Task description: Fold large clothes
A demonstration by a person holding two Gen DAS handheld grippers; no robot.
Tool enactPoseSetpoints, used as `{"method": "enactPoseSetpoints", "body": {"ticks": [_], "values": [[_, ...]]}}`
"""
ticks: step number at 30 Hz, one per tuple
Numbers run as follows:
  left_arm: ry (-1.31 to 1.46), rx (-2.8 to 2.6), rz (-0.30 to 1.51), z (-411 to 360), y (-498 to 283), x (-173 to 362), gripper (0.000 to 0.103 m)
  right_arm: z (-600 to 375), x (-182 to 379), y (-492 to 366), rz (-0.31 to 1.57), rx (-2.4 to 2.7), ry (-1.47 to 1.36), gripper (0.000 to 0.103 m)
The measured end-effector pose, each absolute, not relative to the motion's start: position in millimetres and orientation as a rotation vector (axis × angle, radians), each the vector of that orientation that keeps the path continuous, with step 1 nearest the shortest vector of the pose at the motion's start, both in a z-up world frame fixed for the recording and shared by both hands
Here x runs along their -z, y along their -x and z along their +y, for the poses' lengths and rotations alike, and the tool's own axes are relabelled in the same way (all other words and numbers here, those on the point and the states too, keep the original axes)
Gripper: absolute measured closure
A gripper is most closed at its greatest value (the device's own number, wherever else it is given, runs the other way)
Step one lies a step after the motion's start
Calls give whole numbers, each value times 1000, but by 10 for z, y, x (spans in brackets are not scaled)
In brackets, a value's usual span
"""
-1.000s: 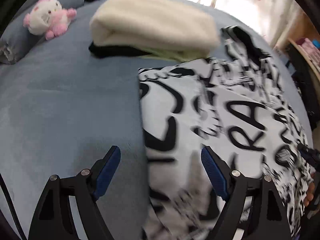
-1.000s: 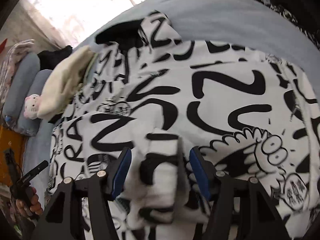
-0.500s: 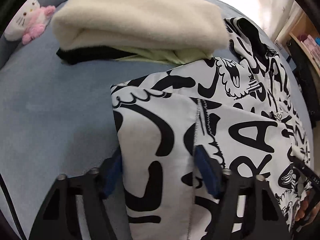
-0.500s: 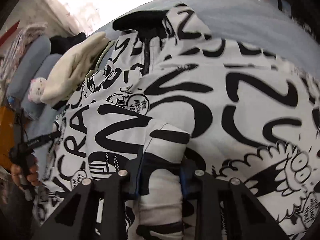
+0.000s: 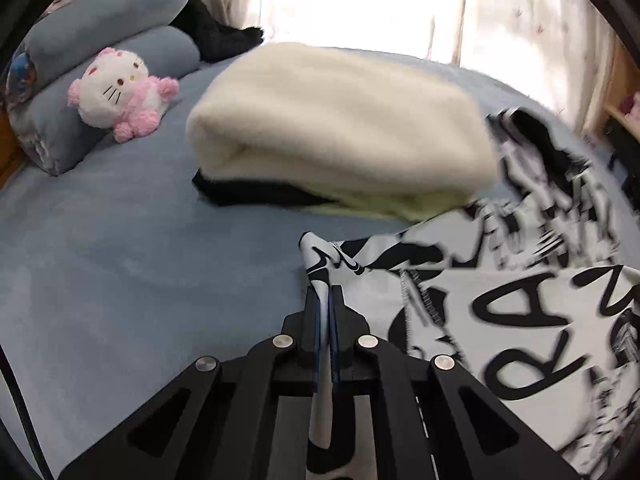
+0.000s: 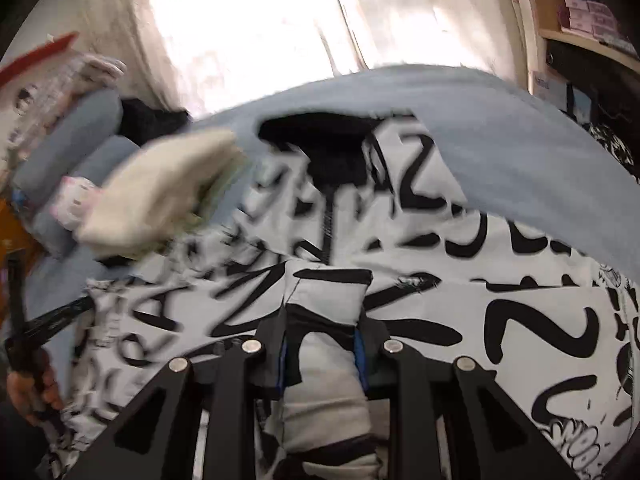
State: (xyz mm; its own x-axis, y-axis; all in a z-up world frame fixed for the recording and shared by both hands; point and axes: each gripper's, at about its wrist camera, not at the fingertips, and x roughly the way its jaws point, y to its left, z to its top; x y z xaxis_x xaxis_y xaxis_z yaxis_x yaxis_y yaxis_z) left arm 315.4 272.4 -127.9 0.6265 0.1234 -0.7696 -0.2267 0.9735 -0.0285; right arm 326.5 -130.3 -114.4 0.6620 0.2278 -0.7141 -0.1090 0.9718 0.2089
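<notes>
A large white garment with black graffiti print (image 5: 500, 320) lies on a blue bed (image 5: 120, 272). My left gripper (image 5: 324, 296) is shut on the garment's left corner, which sticks up between the fingers. In the right wrist view my right gripper (image 6: 322, 320) is shut on a bunched sleeve or fold of the same garment (image 6: 500, 320), held above the spread fabric. The garment's black hood (image 6: 320, 136) lies at the far end. The left gripper (image 6: 44, 328) and the hand holding it show at the left edge of the right wrist view.
A folded cream blanket (image 5: 340, 128) on dark clothes lies just beyond the garment. A pink and white plush toy (image 5: 116, 92) leans on blue pillows (image 5: 100, 32) at far left. Curtains (image 5: 360, 0) and a wooden shelf (image 6: 584, 40) are beyond the bed.
Both grippers have closed on the garment: the left went from open to shut on the corner, the right tightened on the fold. Both have lifted, and the views tilted up toward the window.
</notes>
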Motion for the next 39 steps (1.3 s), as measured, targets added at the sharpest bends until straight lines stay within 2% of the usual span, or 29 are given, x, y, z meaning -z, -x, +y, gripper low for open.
{"method": "enactPoseSetpoints", "body": {"ticks": [2,4,6,8,11,16,19,24,28,34,37,39], "values": [[150,-204,900,2795,-3149,1377,100,-1330,1379,-3442,942,-171,-157,71],[176,-192,916,2835,-3148,1393,100,-1371,1444,-3477,990,-175,-185,70],[177,-183,929,2847,-3140,1322,92,-1415,1326,-3418,979,-157,-190,68],[165,-184,960,2844,-3127,1245,78,-1438,1196,-3328,962,-146,-176,66],[159,-164,960,2802,-3007,1045,75,-1454,1007,-3118,937,-133,-142,63],[204,-85,908,2576,-2595,681,75,-1327,795,-2682,905,-149,-98,63],[271,-20,905,2311,-2314,640,75,-1185,752,-2485,900,-197,-105,63],[345,33,963,1849,-2013,1031,75,-852,812,-2304,914,-294,-133,63],[270,-37,1004,1694,-1937,1421,76,-564,926,-2262,946,-360,-119,63],[123,-101,958,1907,-1955,1458,78,-294,1238,-2324,955,-309,102,63],[172,-58,963,2130,-1983,1472,91,-639,1327,-2404,955,-223,74,66],[189,-37,961,2192,-1975,1480,94,-961,1303,-2443,944,-132,33,66]]}}
